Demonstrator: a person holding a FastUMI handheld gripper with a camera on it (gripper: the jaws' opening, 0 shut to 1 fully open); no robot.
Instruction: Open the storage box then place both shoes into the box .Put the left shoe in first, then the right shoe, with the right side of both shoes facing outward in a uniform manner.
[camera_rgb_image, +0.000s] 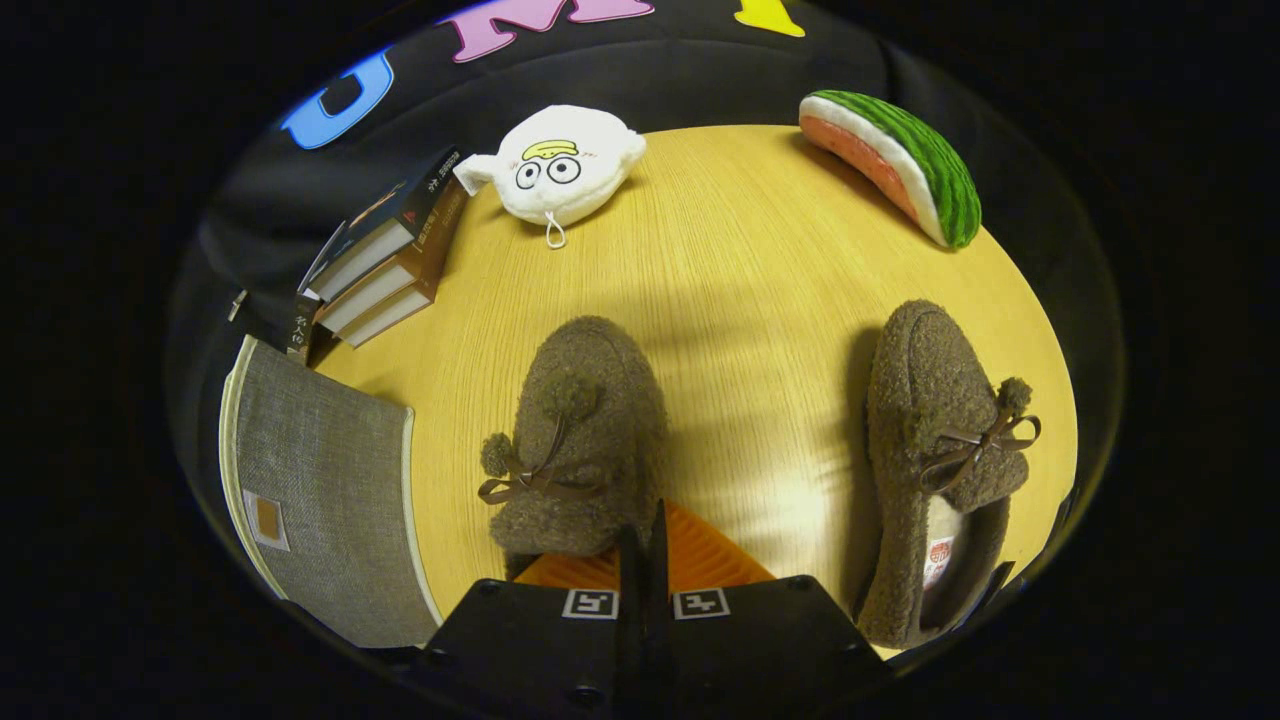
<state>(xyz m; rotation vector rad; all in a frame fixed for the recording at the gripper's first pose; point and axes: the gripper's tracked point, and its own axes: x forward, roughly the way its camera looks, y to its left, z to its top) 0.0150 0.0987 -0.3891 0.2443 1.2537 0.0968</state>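
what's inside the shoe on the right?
The right-hand shoe shows a pale lining and a small label in its opening; the toe end is hidden under the fuzzy upper and bow. The gripper is shut, empty, by the other shoe.

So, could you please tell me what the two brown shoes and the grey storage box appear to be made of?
Two brown shoes: likely boucle fleece, curly matte nap, leather-like laces. Grey storage box: seemingly woven fabric, visible weave, pale trim. The tool looks shut just before the nearer shoe.

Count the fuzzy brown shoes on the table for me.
2. One fuzzy brown shoe lies just ahead of the shut hand-held gripper; the other fuzzy brown shoe lies apart to its right, below the plush watermelon slice.
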